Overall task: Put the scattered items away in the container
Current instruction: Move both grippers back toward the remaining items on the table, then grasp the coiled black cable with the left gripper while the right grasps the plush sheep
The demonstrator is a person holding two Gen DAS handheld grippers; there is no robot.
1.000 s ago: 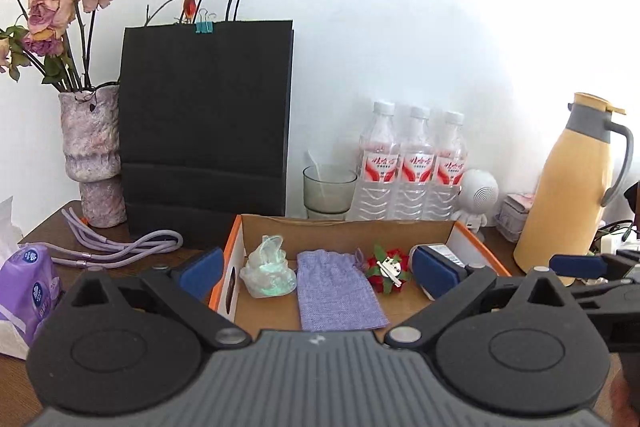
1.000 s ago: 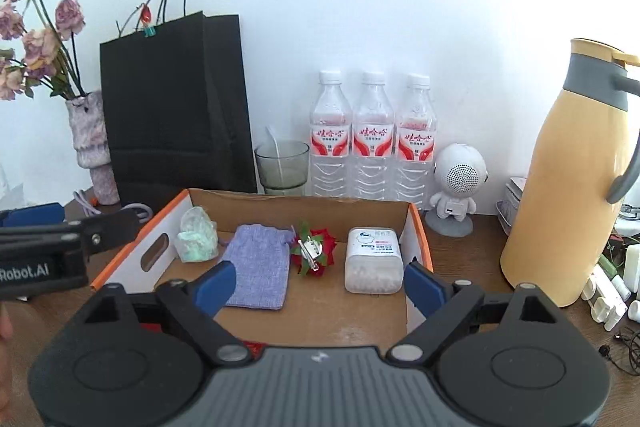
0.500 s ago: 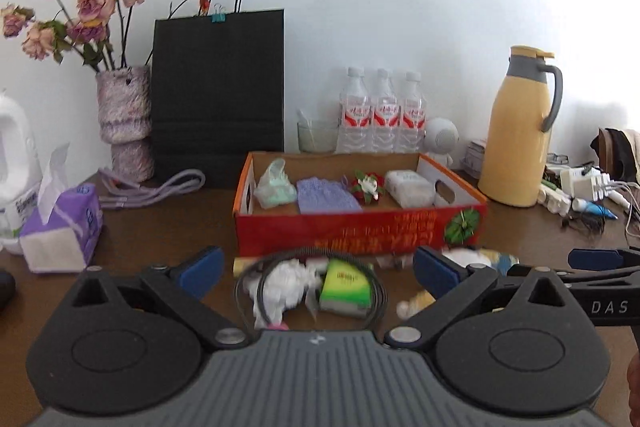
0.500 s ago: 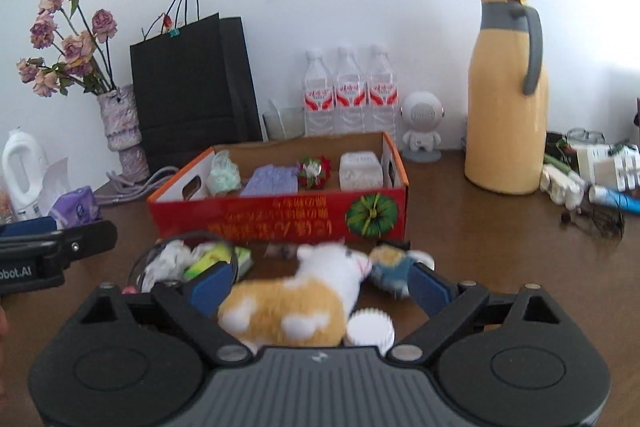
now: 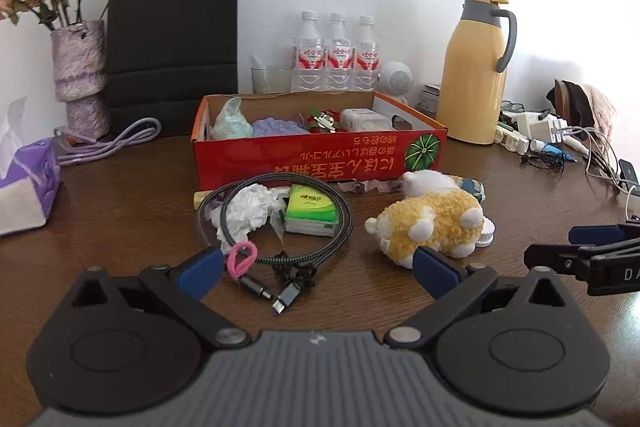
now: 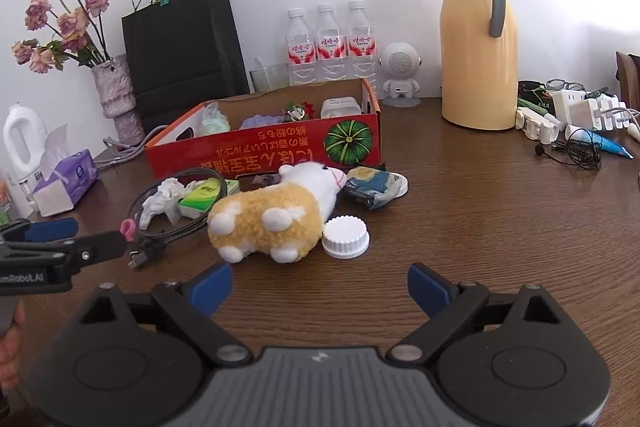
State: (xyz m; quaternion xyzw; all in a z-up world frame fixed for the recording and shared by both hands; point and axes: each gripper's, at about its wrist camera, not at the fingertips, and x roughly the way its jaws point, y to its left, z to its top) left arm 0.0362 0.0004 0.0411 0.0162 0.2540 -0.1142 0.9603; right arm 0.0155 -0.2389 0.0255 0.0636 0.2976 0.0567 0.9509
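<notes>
A red cardboard box [image 5: 320, 157] stands mid-worktop; inside are seen a pale green bag [image 5: 230, 119], a purple pouch [image 5: 276, 127], a red bow [image 5: 324, 119] and a white case [image 5: 366, 119]. Scattered just before it lie a coiled braided cable [image 5: 280, 219] around crumpled tissue [image 5: 248, 209] and a green packet [image 5: 310, 209], a fluffy plush sheep [image 6: 276, 215] and a ridged white lid [image 6: 346, 237]. Both the left tongs [image 5: 316, 273] and right tongs [image 6: 320, 285] are held open, empty — above the wooden worktop [image 6: 480, 227].
</notes>
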